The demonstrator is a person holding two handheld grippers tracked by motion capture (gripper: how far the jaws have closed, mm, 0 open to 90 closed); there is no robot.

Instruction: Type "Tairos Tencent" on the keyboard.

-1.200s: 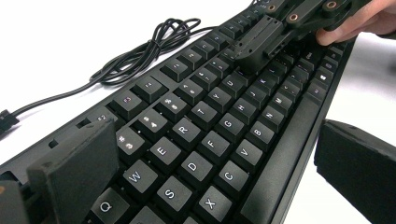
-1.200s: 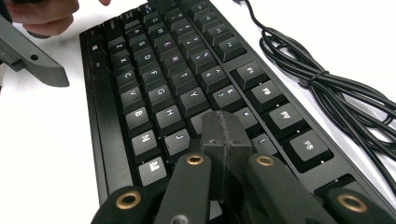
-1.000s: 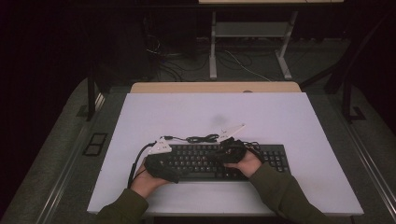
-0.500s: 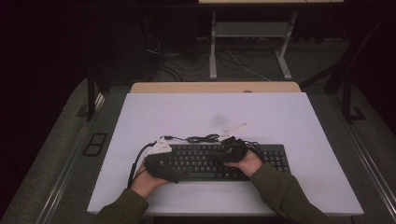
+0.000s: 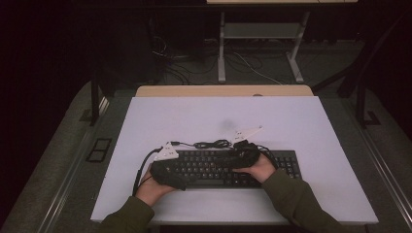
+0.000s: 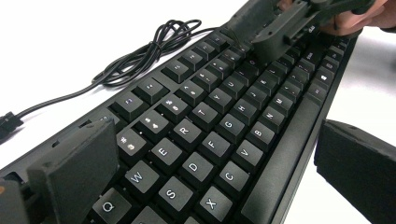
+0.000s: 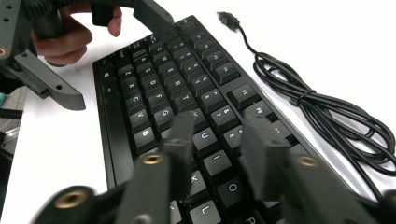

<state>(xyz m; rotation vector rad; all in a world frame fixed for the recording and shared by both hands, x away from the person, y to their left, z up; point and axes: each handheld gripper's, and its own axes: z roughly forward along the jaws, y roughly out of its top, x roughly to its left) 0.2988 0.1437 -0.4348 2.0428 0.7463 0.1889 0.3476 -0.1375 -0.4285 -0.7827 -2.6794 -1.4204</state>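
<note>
Room: dark all around, with a white table [image 5: 194,121] in the middle and table legs and loose wires on the floor behind it.
Keyboard: a black keyboard [image 5: 218,167] lies flat on the table, near the person's edge.
Long way: it runs from left to right, straight across in front of the person.
Cord: the keyboard's black cord [image 7: 322,112] lies in a loose bundle on the table just behind the keyboard, with its plug [image 7: 227,19] lying free.
Left gripper: the left gripper [image 5: 167,167] is at the left end of the keyboard. Its jaws are spread wide, one at the back edge and one off the front edge, so the keyboard lies between them. The front jaw looks apart from the keyboard. I cannot tell if the back one touches.
Right gripper: the right gripper [image 7: 217,149] is over the keys to the right of the middle. Its jaws have just been opening. They are a little apart with keys under them, and they pinch nothing.
Which is nearer: both are right at the keyboard, but the left one is set across it, ready to squeeze.
Hard to see: the right jaws look blurry up close. The hands cover parts of the keyboard from above. The right gripper hides some far keys [image 6: 299,42].
</note>
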